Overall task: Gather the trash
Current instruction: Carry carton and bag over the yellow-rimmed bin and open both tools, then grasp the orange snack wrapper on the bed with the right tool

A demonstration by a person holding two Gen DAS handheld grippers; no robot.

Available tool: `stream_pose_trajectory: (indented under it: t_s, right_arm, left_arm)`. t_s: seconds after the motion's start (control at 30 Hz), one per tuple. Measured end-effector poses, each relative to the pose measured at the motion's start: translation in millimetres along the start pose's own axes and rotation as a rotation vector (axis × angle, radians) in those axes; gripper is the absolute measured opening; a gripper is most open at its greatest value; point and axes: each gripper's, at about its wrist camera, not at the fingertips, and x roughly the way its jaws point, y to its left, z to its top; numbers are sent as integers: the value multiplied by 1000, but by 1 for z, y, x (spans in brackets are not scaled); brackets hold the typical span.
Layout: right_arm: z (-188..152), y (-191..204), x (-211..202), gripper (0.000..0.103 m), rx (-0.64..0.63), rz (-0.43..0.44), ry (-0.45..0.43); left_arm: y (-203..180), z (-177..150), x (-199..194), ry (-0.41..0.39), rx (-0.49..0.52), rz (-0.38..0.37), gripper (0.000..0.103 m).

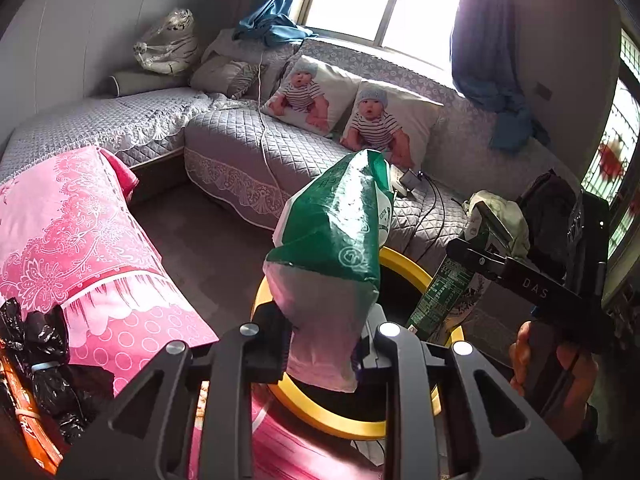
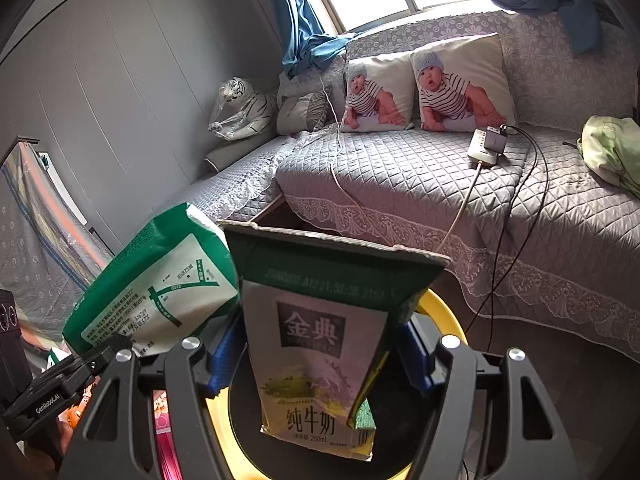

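My left gripper is shut on a green and white plastic bag and holds it upright over a yellow-rimmed trash bin. The bag also shows in the right wrist view. My right gripper is shut on a flattened milk carton with a green top, held above the same bin. In the left wrist view the right gripper holds that carton over the bin's right rim.
A grey quilted sofa with two baby-print cushions, a power strip and cables stands behind the bin. A pink cloth covers furniture at left, with black bags beside it.
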Motion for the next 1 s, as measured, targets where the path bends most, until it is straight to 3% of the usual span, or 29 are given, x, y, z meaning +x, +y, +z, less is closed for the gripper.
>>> stream_pose_trajectory:
  t_s: [0.03,0.07,0.1,0.13,0.17,0.33,0.5,0.73,0.9,1.0]
  right_arm:
    - [1,-1,-2,67,7,-12,-1]
    - [1,-3,-6,77,18,-26,-17]
    - [2,-6,-10,81,30,-40,-34]
    - [2,-8,-14,83,37,-49,-45]
    - [3,-10,-17,83,42,-53,-51]
    - [2,-12,-34,83,44,-59,-86]
    - [-7,6,-40,83,-4,11,-66]
    - [-20,72,-47,83,-138,115,-58]
    - [-29,129,-48,83,-245,211,-32]
    - [-42,168,-46,83,-325,278,4]
  left_arm:
    - [1,0,1,-3,-5,10,27]
    - [2,0,1,-8,-14,7,38]
    - [4,1,1,-15,-25,7,47]
    - [5,2,-1,-27,-40,24,71]
    - [9,1,-5,-47,-59,37,82]
    - [19,-1,-25,-103,-87,97,93]
    - [24,-2,-64,-175,-77,136,94]
    - [38,-9,-155,-351,-88,220,95]
    - [69,-25,-234,-488,-178,285,95]
    - [94,-41,-280,-544,-222,361,95]
